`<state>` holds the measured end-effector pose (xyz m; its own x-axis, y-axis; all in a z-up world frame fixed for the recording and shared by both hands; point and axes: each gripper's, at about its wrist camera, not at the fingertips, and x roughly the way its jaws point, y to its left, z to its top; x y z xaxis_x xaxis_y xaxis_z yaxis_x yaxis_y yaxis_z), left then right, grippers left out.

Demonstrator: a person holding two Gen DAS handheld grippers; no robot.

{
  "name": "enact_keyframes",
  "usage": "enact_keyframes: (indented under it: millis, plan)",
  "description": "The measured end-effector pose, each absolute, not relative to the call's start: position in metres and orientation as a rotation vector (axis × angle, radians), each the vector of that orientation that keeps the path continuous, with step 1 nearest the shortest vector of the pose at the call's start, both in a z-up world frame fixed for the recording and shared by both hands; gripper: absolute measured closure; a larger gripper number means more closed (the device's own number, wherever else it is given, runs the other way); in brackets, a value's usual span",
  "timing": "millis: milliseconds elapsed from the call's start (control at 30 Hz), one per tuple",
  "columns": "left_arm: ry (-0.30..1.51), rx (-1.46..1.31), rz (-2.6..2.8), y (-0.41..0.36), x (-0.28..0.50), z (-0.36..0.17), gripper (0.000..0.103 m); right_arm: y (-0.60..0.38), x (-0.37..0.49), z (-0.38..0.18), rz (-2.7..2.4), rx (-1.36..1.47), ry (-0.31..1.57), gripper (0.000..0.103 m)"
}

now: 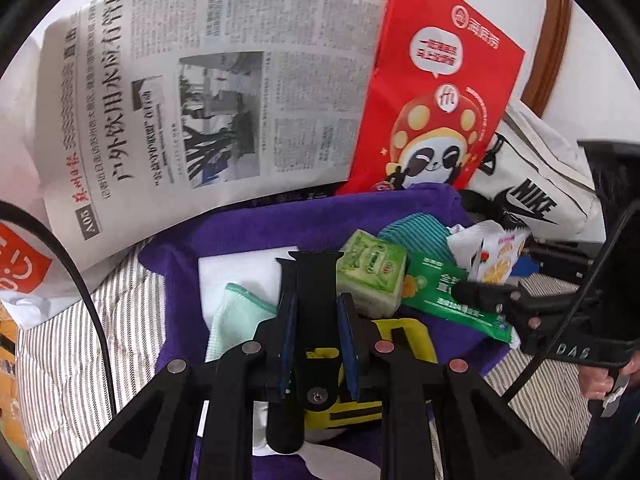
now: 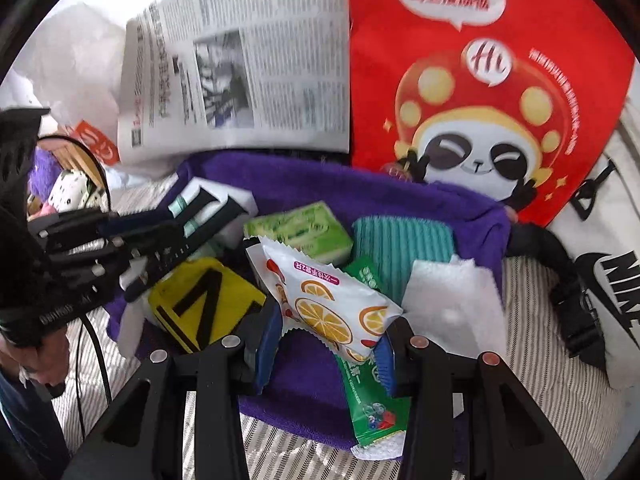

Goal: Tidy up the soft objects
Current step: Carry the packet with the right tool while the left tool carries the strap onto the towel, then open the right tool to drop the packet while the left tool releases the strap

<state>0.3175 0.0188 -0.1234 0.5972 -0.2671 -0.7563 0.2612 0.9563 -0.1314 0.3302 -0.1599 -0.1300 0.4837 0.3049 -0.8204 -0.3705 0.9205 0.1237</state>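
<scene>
Our left tongs (image 1: 316, 300) were closed almost fully on a black strap (image 1: 314, 280), which stood up between the blue pads. Our right tongs (image 2: 328, 344) were part-open and clamped on the white orange-print packet (image 2: 332, 304), its lower edge caught between the pads. The soft things lay heaped on the purple towel (image 2: 304, 384) over the striped bed (image 2: 552, 392): a green tissue pack (image 2: 304, 228), a teal cloth (image 2: 396, 240), a yellow-and-black cloth (image 2: 200, 304), a green sachet (image 2: 372, 400) and a white tissue (image 2: 452, 300).

We judged the packet's hold shallow; a quick swing could let the slick wrapper slip free. The green sachet lay just under it and might be dragged along. The two tongs worked near each other, so a crossing move risked a knock.

Room was tight behind: the newspaper (image 1: 208, 92) and the red bag (image 2: 500, 80) stood propped at the towel's far edge, with the white Nike bag (image 1: 532, 184) to the right. The near side looked freer.
</scene>
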Motion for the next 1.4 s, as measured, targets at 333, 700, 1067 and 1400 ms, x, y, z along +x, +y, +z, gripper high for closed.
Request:
enact_keyframes:
  millis: [333, 700, 1067, 1400]
  plan:
    - [0.883, -0.008, -0.294, 0.023, 0.320, -0.126, 0.083, -0.145, 0.335, -0.168, 0.461, -0.148, 1.124, 0.061]
    - [0.897, -0.005, -0.305, 0.021, 0.321, -0.129, 0.083, -0.137, 0.327, -0.177, 0.495, -0.225, 1.170, 0.061]
    - [0.904, -0.008, -0.317, 0.023, 0.320, -0.130, 0.083, -0.131, 0.326, -0.190, 0.533, -0.219, 1.216, 0.043]
    - [0.916, 0.013, -0.324, 0.019, 0.320, -0.135, 0.083, -0.124, 0.317, -0.184, 0.519, -0.264, 1.205, 0.036]
